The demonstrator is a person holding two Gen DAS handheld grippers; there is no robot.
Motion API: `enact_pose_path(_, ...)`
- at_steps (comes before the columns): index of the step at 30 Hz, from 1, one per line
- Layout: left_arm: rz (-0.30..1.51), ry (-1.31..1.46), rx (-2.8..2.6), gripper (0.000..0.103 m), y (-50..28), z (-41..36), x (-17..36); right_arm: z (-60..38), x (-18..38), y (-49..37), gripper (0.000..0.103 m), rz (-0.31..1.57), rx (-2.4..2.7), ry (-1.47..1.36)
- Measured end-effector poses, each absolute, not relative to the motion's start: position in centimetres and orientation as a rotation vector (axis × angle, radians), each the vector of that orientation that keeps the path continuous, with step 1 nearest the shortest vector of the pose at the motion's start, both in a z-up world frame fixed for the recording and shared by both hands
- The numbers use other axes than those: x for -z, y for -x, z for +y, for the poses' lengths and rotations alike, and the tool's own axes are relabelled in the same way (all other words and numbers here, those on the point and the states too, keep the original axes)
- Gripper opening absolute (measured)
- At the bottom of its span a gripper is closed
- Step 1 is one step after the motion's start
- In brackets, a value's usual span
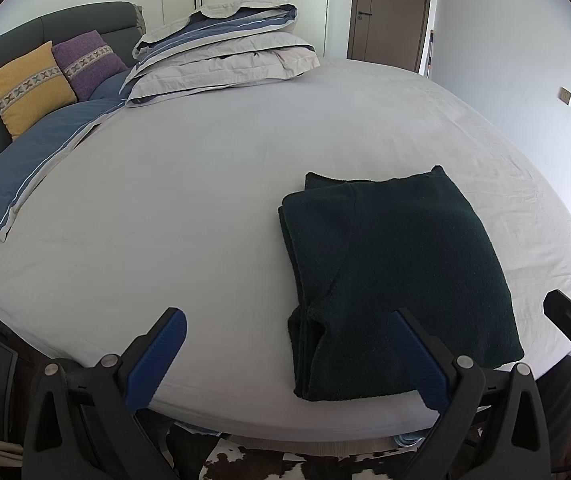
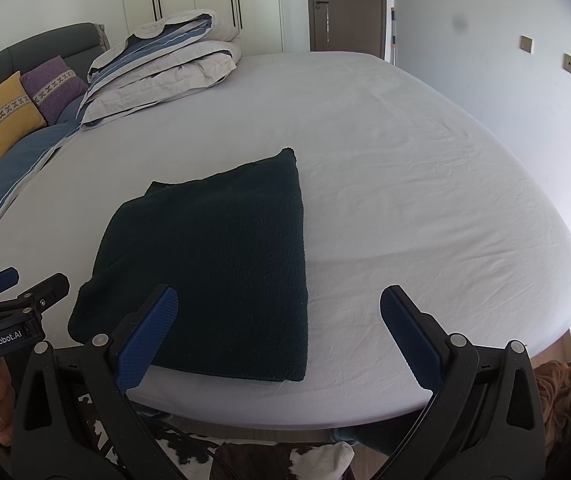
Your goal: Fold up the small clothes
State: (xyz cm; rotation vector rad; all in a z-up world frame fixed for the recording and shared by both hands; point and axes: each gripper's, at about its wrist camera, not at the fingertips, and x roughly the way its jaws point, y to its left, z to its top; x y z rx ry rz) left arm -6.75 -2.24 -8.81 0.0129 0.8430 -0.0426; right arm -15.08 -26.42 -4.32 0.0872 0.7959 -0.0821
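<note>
You are facing a bed (image 1: 205, 184) covered by a pale sheet, in a bedroom with white wardrobes and a brown door (image 1: 389, 8) at the far end. Starting at the left by the dark headboard (image 1: 85, 24), you have a yellow cushion (image 1: 25, 84) and a purple cushion (image 1: 87, 62) side by side, then a blue pillow (image 1: 33, 160) lying flat below them, then a folded duvet (image 1: 225, 52) stacked beyond the pillow. Your left gripper (image 1: 289, 354) hangs over the near edge of the bed with its 2 blue-padded fingers spread wide and nothing between them. Just to its right lies the dark green garment (image 2: 221, 264), folded into a flat, roughly rectangular stack on the sheet close to the near edge; the gripper's right finger overlaps its near corner in the left wrist view, though you cannot tell whether it touches. Your right gripper (image 2: 279, 338) is likewise spread apart and empty, with its left finger over the garment's near edge and its right finger over bare sheet. On the floor below you can see a cowhide-patterned rug (image 2: 245, 456).
</note>
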Motion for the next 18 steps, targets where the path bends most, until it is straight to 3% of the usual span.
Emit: enact_pose_path(18,0.857,-0.015,0.052,0.103,6.71,-2.11,9.2,-26.2,4.51,15.16,0.103,0.796,0.079,-0.087)
